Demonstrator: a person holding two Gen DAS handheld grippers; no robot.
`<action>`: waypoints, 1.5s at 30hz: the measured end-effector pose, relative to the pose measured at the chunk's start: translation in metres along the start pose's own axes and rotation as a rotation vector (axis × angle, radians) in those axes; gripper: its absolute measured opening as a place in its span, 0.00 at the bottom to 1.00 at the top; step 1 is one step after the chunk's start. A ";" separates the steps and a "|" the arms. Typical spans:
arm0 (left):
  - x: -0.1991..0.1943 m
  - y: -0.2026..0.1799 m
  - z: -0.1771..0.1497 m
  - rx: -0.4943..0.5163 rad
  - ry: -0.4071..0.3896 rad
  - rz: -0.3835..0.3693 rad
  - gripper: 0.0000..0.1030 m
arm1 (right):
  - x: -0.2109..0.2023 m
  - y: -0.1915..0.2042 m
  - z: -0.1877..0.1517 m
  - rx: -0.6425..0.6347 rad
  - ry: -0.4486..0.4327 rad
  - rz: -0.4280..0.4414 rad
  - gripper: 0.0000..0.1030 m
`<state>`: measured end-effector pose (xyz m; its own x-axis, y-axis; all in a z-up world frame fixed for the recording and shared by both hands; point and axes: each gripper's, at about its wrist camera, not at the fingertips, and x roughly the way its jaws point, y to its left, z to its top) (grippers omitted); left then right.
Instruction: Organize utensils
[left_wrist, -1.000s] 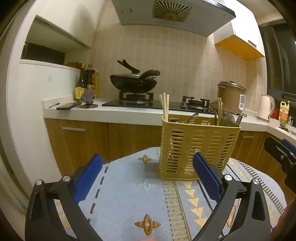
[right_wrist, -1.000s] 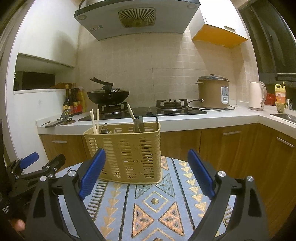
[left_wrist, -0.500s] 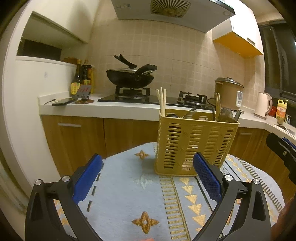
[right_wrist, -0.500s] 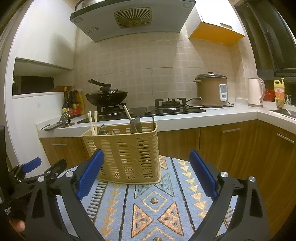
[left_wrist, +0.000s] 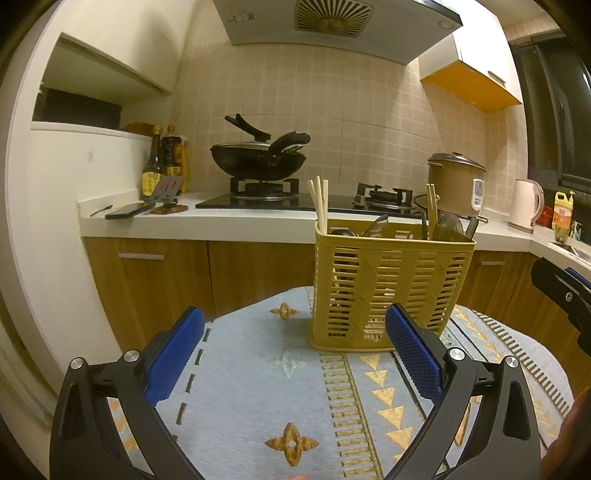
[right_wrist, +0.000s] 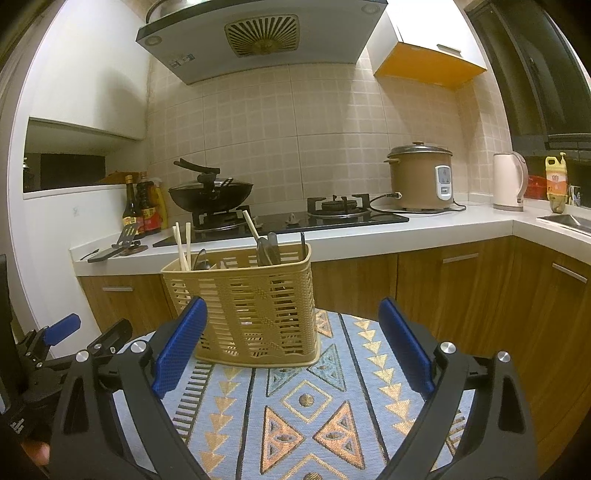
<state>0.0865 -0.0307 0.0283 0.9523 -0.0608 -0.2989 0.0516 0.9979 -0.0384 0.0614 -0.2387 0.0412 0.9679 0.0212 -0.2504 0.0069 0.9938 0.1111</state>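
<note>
Patterned tablecloth (right_wrist: 306, 402) under utensil basket (right_wrist: 255, 302), kitchen counter (right_wrist: 424, 229) behind

Yellow slotted utensil basket (left_wrist: 391, 291) stands upright, holding chopsticks (left_wrist: 320, 205) and dark utensils (left_wrist: 447, 227).

A kitchen is being lit by warm indoor light. The back wall (right_wrist: 295, 122) is being covered by beige tiles, and a range hood (right_wrist: 258, 40) is being held above the hob (right_wrist: 288, 221). The white countertop (right_wrist: 443, 225) is being carried by wooden cabinets (right_wrist: 461, 288). Darkness is being shown in the window (left_wrist: 554, 110).
</note>
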 end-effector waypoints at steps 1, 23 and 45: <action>0.000 0.000 0.000 0.000 -0.001 0.000 0.92 | 0.000 0.000 0.000 0.001 0.000 0.001 0.87; -0.001 -0.001 0.001 0.009 -0.007 0.004 0.92 | 0.000 0.003 -0.001 -0.014 0.004 0.002 0.89; -0.001 0.000 0.001 0.004 -0.001 0.004 0.92 | 0.001 0.007 -0.002 -0.032 0.011 -0.001 0.89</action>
<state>0.0857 -0.0304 0.0299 0.9528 -0.0569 -0.2981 0.0492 0.9982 -0.0333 0.0622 -0.2311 0.0398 0.9652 0.0212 -0.2606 -0.0001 0.9968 0.0804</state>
